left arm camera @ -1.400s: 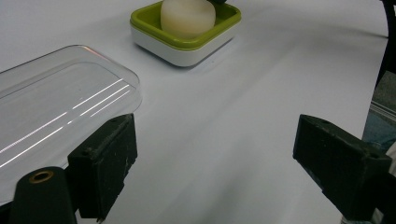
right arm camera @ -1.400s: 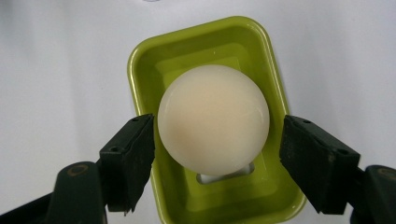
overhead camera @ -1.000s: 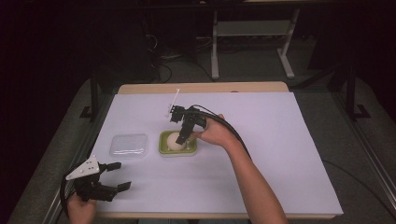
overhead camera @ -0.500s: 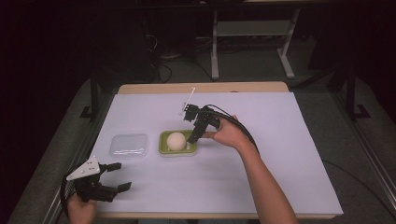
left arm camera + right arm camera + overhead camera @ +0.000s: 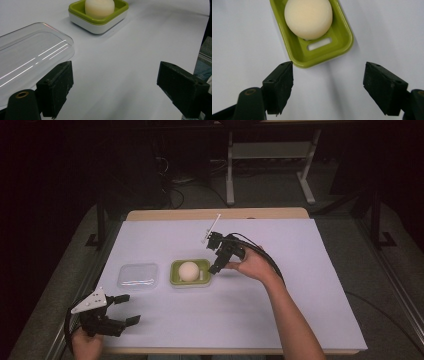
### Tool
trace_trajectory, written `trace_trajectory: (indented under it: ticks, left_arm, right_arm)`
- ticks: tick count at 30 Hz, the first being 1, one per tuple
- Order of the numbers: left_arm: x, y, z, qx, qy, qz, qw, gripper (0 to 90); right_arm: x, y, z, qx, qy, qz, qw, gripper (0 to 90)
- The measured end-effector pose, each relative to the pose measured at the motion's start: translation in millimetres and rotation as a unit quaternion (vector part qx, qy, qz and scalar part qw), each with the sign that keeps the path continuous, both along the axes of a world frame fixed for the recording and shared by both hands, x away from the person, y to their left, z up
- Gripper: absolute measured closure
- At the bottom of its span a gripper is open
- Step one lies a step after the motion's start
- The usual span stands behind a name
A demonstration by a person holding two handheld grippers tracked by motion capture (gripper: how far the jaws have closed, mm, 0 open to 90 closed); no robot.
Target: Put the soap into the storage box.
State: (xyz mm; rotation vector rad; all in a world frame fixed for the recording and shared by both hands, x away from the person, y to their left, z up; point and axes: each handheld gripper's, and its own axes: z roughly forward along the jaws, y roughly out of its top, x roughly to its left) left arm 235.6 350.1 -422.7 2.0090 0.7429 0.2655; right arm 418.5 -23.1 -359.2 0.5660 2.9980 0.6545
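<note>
A green dish with a white base (image 5: 191,280) (image 5: 100,20) (image 5: 337,47) sits mid-table with a cream round ball (image 5: 188,270) (image 5: 99,8) (image 5: 308,18) resting in it. A clear plastic lid (image 5: 137,276) (image 5: 30,60) lies flat to the dish's left. My right gripper (image 5: 216,268) (image 5: 328,87) hovers open just off the dish's right end, nothing between its jaws. My left gripper (image 5: 126,310) (image 5: 115,95) is open near the table's front left corner, its jaws pointing toward the lid and dish, empty.
White paper (image 5: 300,270) covers the wooden table (image 5: 210,214). The right gripper's black cable (image 5: 265,257) loops over the person's hand. Dark floor and a white frame stand (image 5: 270,170) lie beyond the far edge.
The right gripper has let go of the ball in the dish and drawn back to the right, now open. The left gripper has stayed put.
</note>
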Motion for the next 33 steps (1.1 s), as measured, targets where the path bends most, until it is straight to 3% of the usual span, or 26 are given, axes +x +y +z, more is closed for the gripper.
trace_trajectory:
  ticks: [8,33]
  left_arm:
    - [-0.2,-1.7,-0.1,-0.001,0.0,0.0,1.0,12.9]
    - [-0.6,-2.5,-0.3,0.001,0.001,0.0,1.0,12.9]
  right_arm:
    - [-4.2,-15.9,-1.9,-0.003,0.003,-0.009,0.9999,23.5]
    - [-21.0,-54.6,-6.1,0.028,-0.003,-0.038,0.9989,23.6]
